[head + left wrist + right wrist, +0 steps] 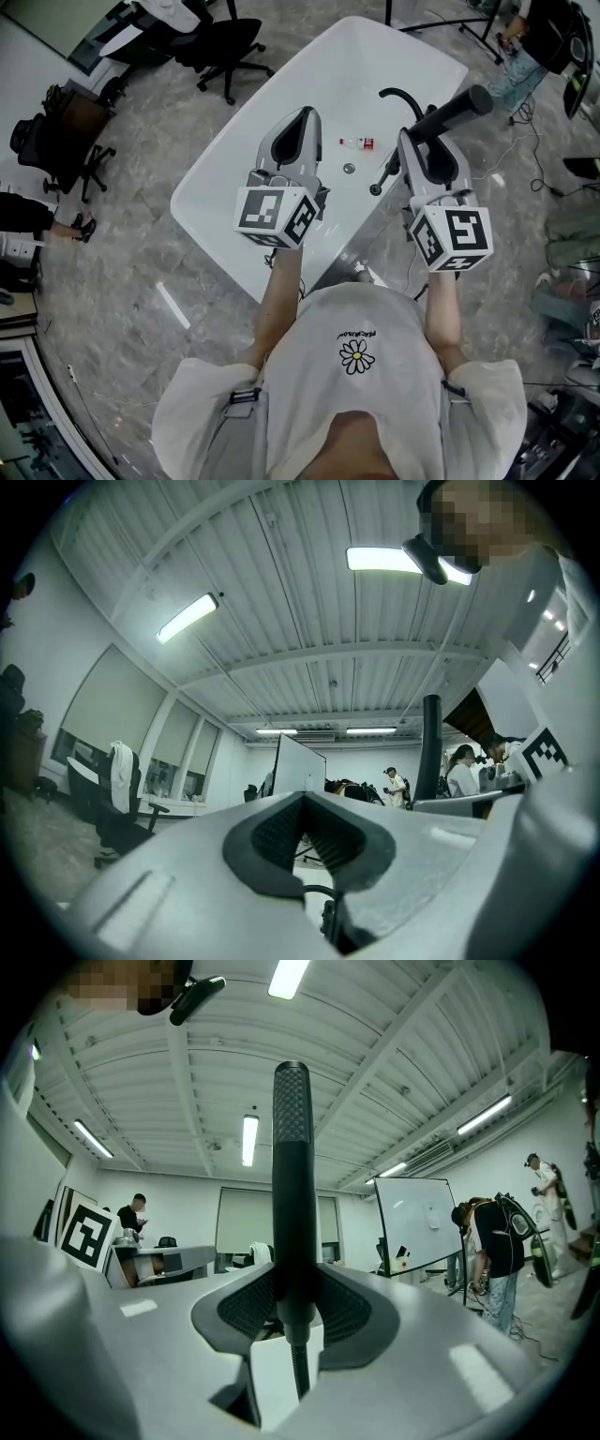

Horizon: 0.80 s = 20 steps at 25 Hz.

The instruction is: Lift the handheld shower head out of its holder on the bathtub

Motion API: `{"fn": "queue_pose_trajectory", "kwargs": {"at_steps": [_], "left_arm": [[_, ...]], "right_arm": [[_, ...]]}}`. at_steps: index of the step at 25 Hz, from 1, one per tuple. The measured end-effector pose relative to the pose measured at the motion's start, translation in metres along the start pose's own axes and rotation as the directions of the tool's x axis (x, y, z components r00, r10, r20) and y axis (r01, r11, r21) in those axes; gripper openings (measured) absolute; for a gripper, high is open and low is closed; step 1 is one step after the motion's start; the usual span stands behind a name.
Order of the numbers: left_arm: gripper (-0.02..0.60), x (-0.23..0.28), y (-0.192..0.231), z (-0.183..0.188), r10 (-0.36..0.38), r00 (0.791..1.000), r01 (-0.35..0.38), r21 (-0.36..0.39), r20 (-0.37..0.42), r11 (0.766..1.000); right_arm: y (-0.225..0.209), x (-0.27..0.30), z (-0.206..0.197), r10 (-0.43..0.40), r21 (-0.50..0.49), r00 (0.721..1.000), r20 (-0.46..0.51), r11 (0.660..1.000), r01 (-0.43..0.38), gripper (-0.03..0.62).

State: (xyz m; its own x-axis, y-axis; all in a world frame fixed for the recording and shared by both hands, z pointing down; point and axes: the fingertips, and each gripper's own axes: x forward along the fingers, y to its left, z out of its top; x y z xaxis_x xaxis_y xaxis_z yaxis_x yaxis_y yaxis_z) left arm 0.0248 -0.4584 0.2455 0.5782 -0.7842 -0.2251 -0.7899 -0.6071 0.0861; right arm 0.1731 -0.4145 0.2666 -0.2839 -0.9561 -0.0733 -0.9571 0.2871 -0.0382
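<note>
The black handheld shower head [452, 112] is clear of the white bathtub [216, 178] and points up and to the right. My right gripper [427, 142] is shut on its handle. In the right gripper view the shower head [292, 1166] stands upright between the pads of the right gripper [295, 1302], and its hose [299, 1372] hangs below. My left gripper [305, 117] hovers over the tub's near left part, shut and empty. From the left gripper view, the left gripper [305, 832] holds nothing, and the shower head [431, 747] shows as a dark post to the right.
A black curved faucet [398, 94] and a black fitting [382, 180] stand on the tub's right rim. A small bottle [359, 143] and the drain [349, 169] lie in the tub. Office chairs [225, 47] stand at upper left; a person [525, 56] and cables are at upper right.
</note>
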Motion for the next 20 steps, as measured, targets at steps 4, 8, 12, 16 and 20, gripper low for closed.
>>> {"fn": "queue_pose_trajectory", "kwargs": {"at_steps": [4, 8, 12, 16, 20], "left_arm": [[0.000, -0.002, -0.004, -0.003, -0.001, 1.000, 0.001, 0.007, -0.007, 1.000], [0.000, -0.002, -0.003, -0.003, 0.001, 1.000, -0.001, 0.013, -0.008, 1.000], [0.000, -0.004, 0.000, -0.004, 0.001, 1.000, -0.001, 0.013, -0.011, 1.000], [0.000, -0.010, 0.000, -0.004, -0.002, 1.000, 0.001, -0.018, -0.014, 1.000], [0.000, -0.017, -0.003, -0.003, -0.004, 1.000, 0.004, -0.016, -0.020, 1.000]], "right_arm": [[-0.002, -0.003, -0.001, -0.004, 0.000, 1.000, 0.002, 1.000, 0.004, 0.150], [-0.003, -0.001, -0.003, -0.005, 0.001, 1.000, 0.001, 1.000, 0.005, 0.150], [-0.001, 0.000, -0.003, -0.006, -0.002, 1.000, 0.000, 1.000, 0.006, 0.150], [0.003, -0.004, 0.001, -0.004, 0.006, 1.000, 0.002, 1.000, 0.004, 0.150], [0.007, -0.011, 0.003, -0.006, 0.000, 1.000, 0.000, 1.000, 0.006, 0.150]]}}
